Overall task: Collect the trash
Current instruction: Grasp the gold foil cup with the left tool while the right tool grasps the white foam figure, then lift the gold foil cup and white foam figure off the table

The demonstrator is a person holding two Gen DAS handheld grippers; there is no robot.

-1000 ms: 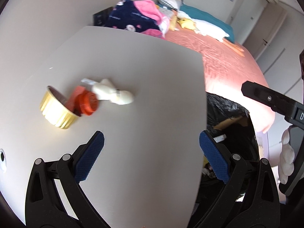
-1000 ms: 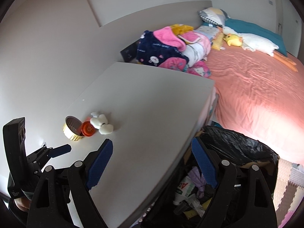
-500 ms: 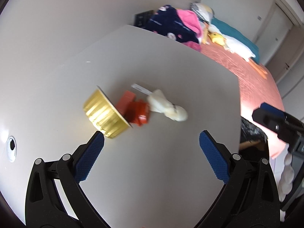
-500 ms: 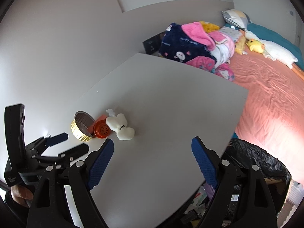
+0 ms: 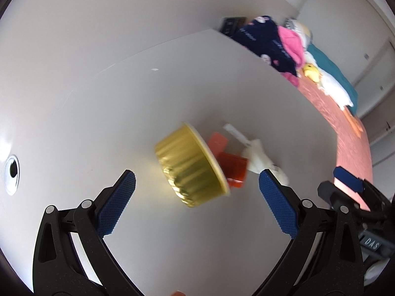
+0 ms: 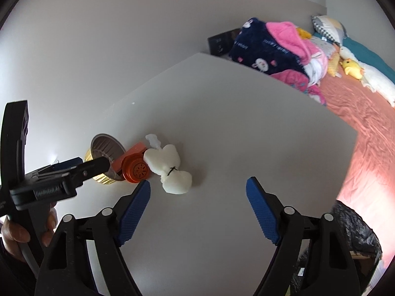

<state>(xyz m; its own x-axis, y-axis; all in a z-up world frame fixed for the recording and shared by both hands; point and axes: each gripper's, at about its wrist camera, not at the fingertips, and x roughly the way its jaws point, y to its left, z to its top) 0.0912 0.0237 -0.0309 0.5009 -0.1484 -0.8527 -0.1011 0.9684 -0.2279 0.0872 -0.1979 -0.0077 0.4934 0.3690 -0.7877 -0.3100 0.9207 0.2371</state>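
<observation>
Left tongs (image 5: 195, 188): jaws wide, holding nothing; body marked "GenRobot.AI". Gold foil cup (image 5: 190, 167) on its side on table (image 5: 123, 103), just ahead btwn pads. Right tongs (image 6: 197, 209): wide, empty. Orange cap (image 6: 136, 170) & white wax lump (image 6: 170, 170) just beyond left pad. Black trash bag (image 6: 355, 231) at table's right edge.

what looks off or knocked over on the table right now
The gold foil cup lies tipped on its side, its mouth facing the orange cap, with a flat orange piece wedged between them. A white crumpled wad touches the cap. Both sets of jaws stand open, holding nothing.
</observation>
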